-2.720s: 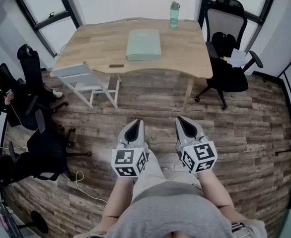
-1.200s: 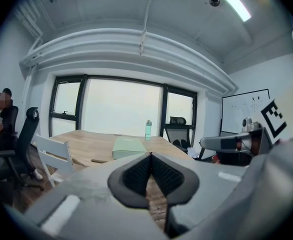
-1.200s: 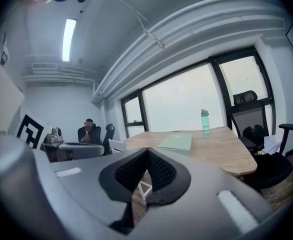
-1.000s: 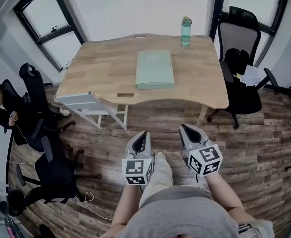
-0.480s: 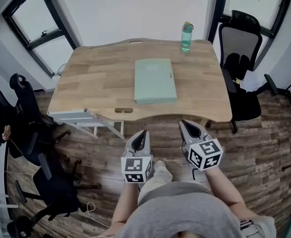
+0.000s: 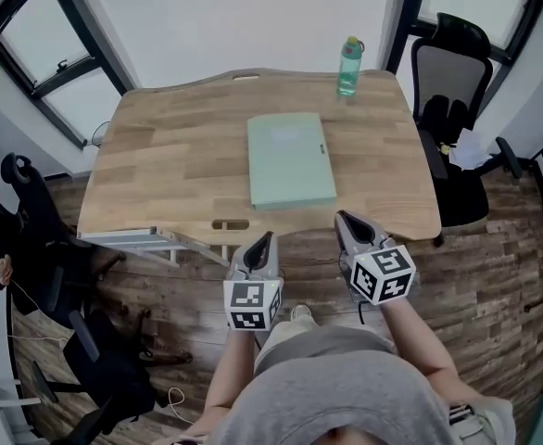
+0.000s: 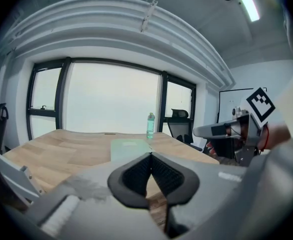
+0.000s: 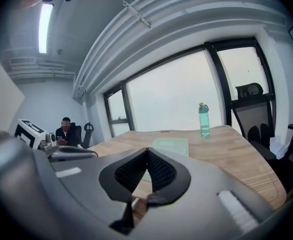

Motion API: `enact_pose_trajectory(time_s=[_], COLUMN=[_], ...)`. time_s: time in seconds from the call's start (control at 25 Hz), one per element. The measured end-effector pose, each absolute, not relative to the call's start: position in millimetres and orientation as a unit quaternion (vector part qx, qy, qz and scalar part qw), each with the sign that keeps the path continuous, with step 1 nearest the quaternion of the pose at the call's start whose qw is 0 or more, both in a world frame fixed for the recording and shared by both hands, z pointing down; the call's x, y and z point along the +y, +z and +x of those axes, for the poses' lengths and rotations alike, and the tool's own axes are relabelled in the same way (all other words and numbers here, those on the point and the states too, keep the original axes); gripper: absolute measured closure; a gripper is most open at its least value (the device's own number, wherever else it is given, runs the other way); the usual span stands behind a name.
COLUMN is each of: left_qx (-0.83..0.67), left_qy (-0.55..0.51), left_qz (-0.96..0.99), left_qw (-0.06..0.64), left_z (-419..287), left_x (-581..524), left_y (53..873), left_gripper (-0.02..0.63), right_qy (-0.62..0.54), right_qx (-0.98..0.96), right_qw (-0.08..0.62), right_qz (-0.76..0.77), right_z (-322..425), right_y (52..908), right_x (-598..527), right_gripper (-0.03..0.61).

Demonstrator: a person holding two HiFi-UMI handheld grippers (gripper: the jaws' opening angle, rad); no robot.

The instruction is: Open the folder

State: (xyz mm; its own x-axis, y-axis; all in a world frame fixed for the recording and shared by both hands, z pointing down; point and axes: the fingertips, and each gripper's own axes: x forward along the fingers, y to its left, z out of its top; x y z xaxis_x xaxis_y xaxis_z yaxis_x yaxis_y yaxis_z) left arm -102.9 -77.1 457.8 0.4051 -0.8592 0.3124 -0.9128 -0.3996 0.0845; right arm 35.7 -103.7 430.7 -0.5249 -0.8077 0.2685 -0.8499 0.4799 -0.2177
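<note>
The person is walking up to the wooden surface (image 6: 160,170), so the pale green folder (image 6: 290,158) is looking closer than a moment ago. It is lying flat and shut in the middle, with a green bottle (image 6: 348,66) standing well behind it. The opening is not starting yet, since the left gripper (image 6: 266,238) and the right gripper (image 6: 344,218) are only just reaching the near edge. They are pointing forward and a little down, side by side, their fingers (image 7: 136,176) pressing tight together on nothing.

matt pale-green folder (image 6: 290,158); smooth wooden table (image 6: 160,174); wood-plank floor (image 6: 494,248).
</note>
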Motion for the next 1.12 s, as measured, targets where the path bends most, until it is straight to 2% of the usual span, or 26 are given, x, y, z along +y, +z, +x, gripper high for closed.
enact_pose_trajectory(time_s=[0.4, 0.76, 1.12], left_qx=[-0.511, -0.484, -0.454], left_qy=[0.132, 0.159, 0.216], left_qz=[0.839, 0.851, 0.854], left_qw=[0.134, 0.130, 0.132], left_z=[-108.4, -99.0, -91.7], left_x=[-134.9, -164.2, -192.6], left_y=[480.9, 505.3, 546.1], left_gripper=[0.611, 0.578, 0.450], right_qy=[0.175, 0.198, 0.211], right_qx=[-0.841, -0.825, -0.822], right_qw=[0.091, 0.134, 0.184], right_qz=[0.504, 0.511, 0.497], right_z=[39.9, 55.8, 68.7], right_y=[461.8, 500.7, 547.3], right_x=[-163.2, -203.5, -252.0], right_gripper=[0.578, 0.578, 0.578])
